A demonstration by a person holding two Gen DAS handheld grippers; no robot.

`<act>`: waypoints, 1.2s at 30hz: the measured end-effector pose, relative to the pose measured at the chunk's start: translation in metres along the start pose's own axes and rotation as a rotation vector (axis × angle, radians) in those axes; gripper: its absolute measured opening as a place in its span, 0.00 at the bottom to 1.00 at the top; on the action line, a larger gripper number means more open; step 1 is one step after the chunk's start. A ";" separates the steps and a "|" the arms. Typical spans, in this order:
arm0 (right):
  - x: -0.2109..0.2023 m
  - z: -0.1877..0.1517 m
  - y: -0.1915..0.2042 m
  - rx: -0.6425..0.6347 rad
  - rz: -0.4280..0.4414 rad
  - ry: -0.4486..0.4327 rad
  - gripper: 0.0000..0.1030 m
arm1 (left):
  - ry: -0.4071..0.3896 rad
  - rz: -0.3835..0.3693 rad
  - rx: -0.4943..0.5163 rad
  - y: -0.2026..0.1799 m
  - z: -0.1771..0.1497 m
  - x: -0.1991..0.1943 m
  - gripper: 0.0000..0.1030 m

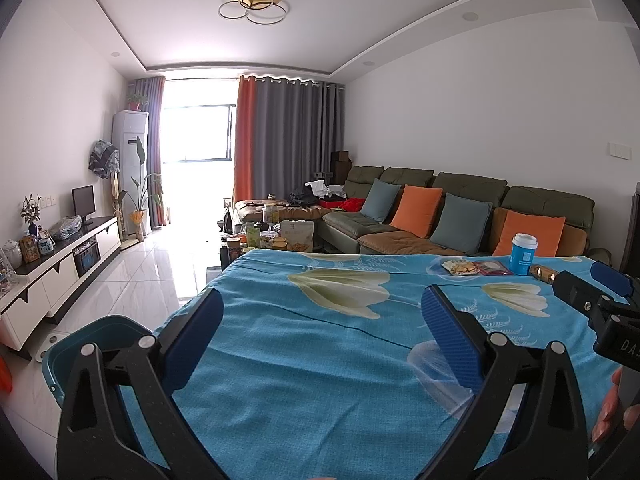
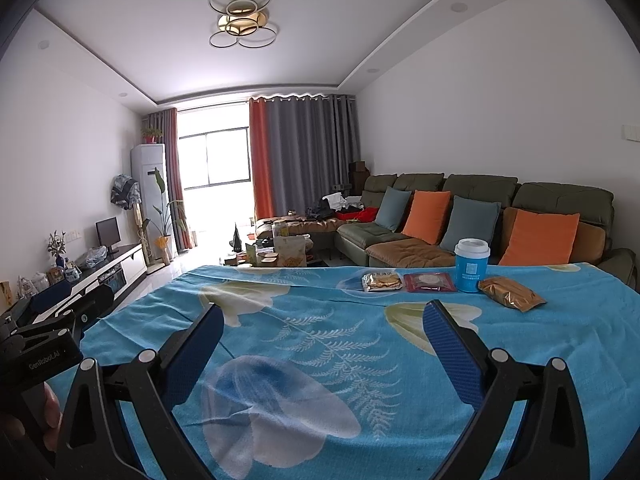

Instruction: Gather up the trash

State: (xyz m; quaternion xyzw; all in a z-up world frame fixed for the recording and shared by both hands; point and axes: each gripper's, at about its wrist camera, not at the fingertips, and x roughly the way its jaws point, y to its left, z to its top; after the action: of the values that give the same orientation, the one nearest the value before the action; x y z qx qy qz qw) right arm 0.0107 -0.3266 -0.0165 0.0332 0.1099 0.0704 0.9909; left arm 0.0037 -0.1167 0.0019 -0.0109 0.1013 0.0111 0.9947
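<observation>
Trash lies at the far right of a table under a blue flowered cloth (image 2: pixel 312 320): a cracker packet (image 2: pixel 382 282), a red wrapper (image 2: pixel 430 282), a blue paper cup with a white lid (image 2: pixel 472 265) and a golden-brown snack bag (image 2: pixel 511 293). The left wrist view shows the same cup (image 1: pixel 523 255), cracker packet (image 1: pixel 460 267), red wrapper (image 1: pixel 495 268) and part of the golden bag (image 1: pixel 543 272). My left gripper (image 1: pixel 322 304) is open over the cloth, holding nothing. My right gripper (image 2: pixel 323 322) is open too, well short of the trash.
A teal bin (image 1: pixel 92 340) stands on the floor beside the table's left edge. Beyond the table are a green sofa (image 2: pixel 480 216) with orange and grey cushions, a cluttered coffee table (image 2: pixel 276 252) and a TV cabinet (image 1: pixel 60 264) on the left wall.
</observation>
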 end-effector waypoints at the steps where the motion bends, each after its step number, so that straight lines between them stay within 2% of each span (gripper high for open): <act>1: 0.000 0.000 0.000 0.001 0.000 0.000 0.94 | 0.000 0.000 0.001 0.000 0.000 0.000 0.95; 36: -0.002 0.001 -0.002 0.009 -0.009 0.000 0.94 | 0.005 -0.002 0.002 0.000 -0.001 0.001 0.95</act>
State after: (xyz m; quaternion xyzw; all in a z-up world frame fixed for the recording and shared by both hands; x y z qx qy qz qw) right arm 0.0096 -0.3288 -0.0153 0.0370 0.1104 0.0657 0.9910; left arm 0.0045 -0.1166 0.0010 -0.0100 0.1039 0.0102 0.9945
